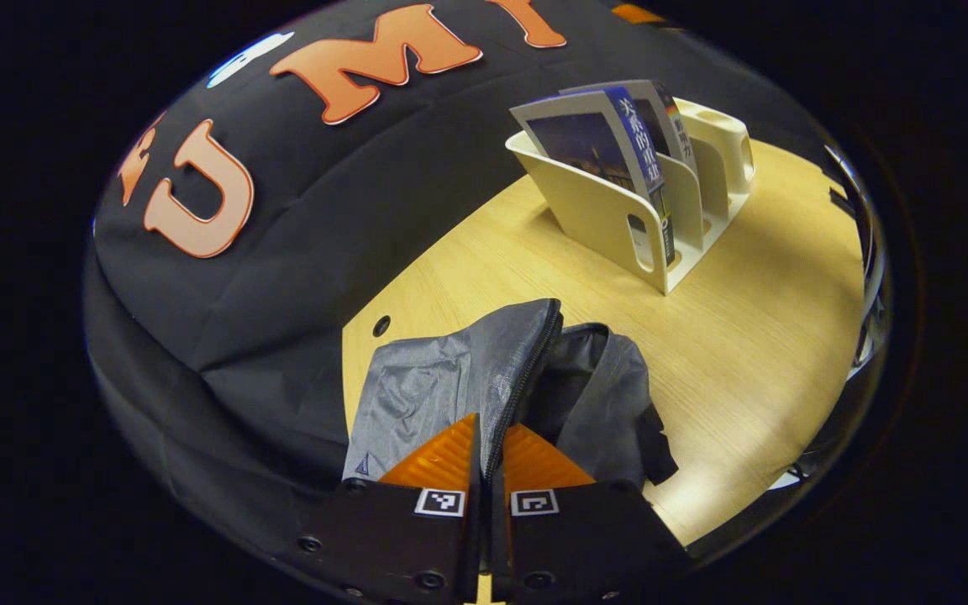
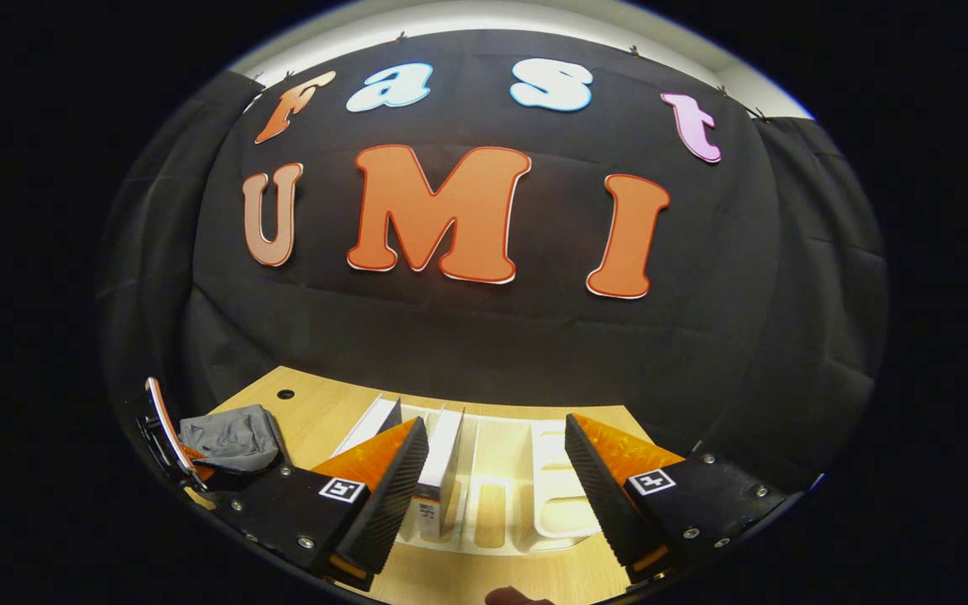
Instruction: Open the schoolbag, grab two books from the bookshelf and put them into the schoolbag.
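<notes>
While your left fingers [image 1: 492, 458] pinch the schoolbag [image 1: 450, 386] unzipped, both books [image 1: 610, 151] wait upper right; right fingers [image 2: 497, 470] gape empty over the bookshelf [image 2: 526, 479]

Even overhead light, sharp pics, heavy fisheye bend at edges.

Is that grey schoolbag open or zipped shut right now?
Open: the schoolbag gapes along its zip, the left gripper pinching one edge, dark inside showing.
</notes>
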`<state>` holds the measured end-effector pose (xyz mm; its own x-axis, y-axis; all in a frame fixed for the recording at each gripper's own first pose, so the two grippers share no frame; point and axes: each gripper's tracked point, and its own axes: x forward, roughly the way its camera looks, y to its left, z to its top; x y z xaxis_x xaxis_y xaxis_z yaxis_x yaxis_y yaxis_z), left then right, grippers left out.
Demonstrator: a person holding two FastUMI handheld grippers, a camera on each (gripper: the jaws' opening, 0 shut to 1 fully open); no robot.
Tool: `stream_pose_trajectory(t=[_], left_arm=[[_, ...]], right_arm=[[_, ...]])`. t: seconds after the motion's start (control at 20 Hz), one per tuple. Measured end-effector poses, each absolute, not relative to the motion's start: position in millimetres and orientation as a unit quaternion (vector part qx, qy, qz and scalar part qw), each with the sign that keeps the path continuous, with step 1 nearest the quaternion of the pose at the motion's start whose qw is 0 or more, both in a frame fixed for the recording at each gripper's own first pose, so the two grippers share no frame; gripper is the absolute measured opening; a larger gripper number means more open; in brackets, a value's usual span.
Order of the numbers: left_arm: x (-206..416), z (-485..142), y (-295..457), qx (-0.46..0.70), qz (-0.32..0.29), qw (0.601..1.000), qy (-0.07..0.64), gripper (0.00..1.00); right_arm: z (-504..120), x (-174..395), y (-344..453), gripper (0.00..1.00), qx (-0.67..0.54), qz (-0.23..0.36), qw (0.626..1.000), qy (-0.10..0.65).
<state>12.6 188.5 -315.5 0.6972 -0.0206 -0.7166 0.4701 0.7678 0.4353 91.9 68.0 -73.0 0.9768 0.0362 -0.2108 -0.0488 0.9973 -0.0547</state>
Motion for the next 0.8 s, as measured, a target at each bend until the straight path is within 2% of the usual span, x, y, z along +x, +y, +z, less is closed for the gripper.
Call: stream_pose_trajectory(t=[0.25,0.3,0.35,0.6,0.65,0.7,0.8], left_arm=[[26,-290,206,0.264,-0.203,0.867,0.371,0.06],[28,-284,208,0.257,-0.214,0.866,0.371,0.03],[32,-278,212,0.247,-0.223,0.868,0.368,0.06],[46,-258,224,0.16,-0.272,0.866,0.389,0.06],[46,-256,226,0.136,-0.28,0.862,0.4,0.1],[51,-255,230,0.122,-0.286,0.86,0.405,0.06],[57,-247,236,0.11,-0.305,0.852,0.412,0.05]], right_arm=[[-61,105,110,0.98,-0.055,0.022,0.991,0.122],[-61,108,119,0.98,-0.059,0.025,0.99,0.129],[-60,114,126,0.98,-0.064,0.028,0.988,0.137],[-80,130,157,0.98,-0.068,0.033,0.971,0.225],[-87,130,165,0.98,-0.061,0.038,0.967,0.244],[-90,132,175,0.98,-0.056,0.043,0.963,0.259],[-96,137,181,0.98,-0.061,0.036,0.956,0.284]])
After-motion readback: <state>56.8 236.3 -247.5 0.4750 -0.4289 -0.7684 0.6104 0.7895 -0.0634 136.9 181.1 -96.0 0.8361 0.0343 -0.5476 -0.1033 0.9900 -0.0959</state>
